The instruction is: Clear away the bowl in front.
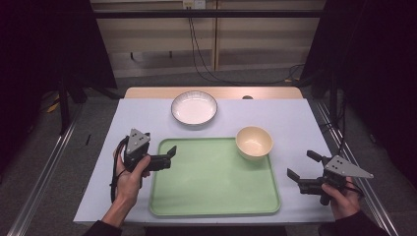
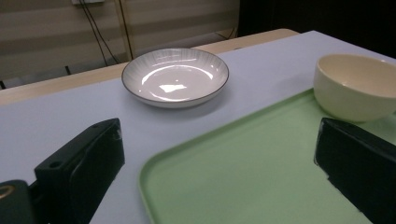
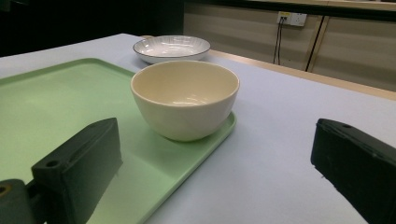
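Both hands are wearing dark sleeves at the wrists. The left gripper (image 1: 164, 158) and right gripper (image 1: 301, 169) are showing black, blocky bodies, each carrying a grey three-cornered plate dotted with small screws behind its jaws. A black cable is trailing back from the left one. Each near jaw is showing a round hole.

I hold my left gripper (image 1: 169, 156) and right gripper (image 1: 301, 169) low at either side, both with jaws spread wide, pointing inward.

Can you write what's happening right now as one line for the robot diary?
left gripper: open, over tray edge | right gripper: open, facing bowl | bowl: on tray corner | plate: off tray
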`<state>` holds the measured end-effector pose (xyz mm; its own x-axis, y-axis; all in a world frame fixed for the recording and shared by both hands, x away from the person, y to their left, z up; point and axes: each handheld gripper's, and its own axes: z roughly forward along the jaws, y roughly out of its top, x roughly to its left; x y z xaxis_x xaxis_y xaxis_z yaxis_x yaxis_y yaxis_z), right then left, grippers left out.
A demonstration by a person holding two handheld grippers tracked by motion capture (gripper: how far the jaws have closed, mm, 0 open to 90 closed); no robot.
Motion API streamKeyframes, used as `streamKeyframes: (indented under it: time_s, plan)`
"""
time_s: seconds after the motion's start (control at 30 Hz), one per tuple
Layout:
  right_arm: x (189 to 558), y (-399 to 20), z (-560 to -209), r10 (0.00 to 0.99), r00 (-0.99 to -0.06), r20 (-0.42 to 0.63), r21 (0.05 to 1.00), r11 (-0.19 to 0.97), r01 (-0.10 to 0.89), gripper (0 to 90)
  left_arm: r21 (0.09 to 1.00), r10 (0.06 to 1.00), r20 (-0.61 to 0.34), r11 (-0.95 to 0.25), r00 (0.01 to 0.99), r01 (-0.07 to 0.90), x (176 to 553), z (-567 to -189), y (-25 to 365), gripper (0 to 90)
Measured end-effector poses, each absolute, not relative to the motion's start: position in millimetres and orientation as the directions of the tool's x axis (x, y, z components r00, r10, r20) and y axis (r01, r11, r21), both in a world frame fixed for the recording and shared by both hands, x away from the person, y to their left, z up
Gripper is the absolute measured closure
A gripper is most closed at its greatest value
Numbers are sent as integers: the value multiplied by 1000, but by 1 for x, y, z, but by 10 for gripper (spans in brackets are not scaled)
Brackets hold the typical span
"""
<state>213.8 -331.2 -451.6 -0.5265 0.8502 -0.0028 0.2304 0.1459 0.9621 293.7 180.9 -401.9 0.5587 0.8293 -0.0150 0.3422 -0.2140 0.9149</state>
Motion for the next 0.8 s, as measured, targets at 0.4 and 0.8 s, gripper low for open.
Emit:
streamKeyframes:
  time_s: [0.4, 0.8]
  plan:
    - [214, -331, -452, 850, -526, -7, 962, 150, 229, 14, 916, 863, -41, -169, 504, 363, 256, -423, 215, 20]
    - [215, -332, -453, 852, -524, -1, 960, 149, 239, 15, 909, 892, -75, -123, 446, 398, 230, -436, 246, 18]
